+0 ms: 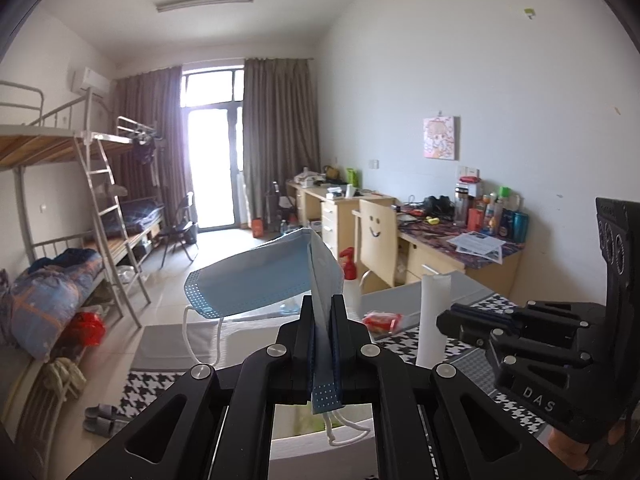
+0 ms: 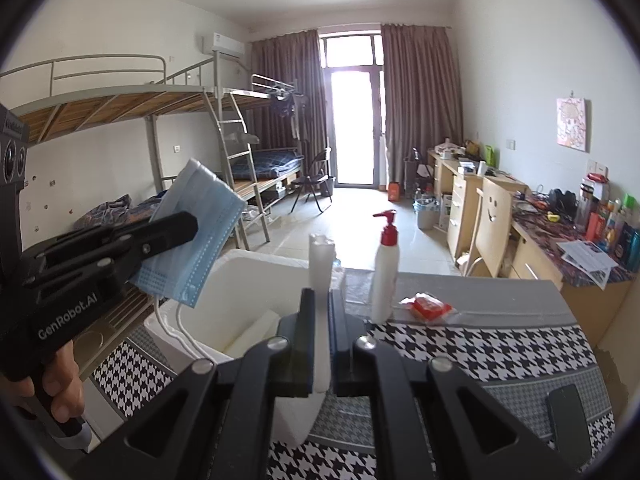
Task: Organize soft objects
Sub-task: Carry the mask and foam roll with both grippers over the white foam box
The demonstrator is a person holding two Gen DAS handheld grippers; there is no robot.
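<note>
Covering table (image 2: 500, 312): houndstooth cloth (image 2: 460, 344)

Your surface (image 2: 500, 344) wears a houndstooth cloth; directly on it stand a white foam box (image 2: 256, 280) and a red-capped pump bottle (image 2: 385, 272), with a red packet (image 2: 430, 307) just beside the bottle.

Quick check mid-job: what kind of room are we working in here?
Most likely a shared dorm room: metal bunk beds with a ladder along one wall, and a row of cluttered study desks with a wooden chair along the other.
</note>
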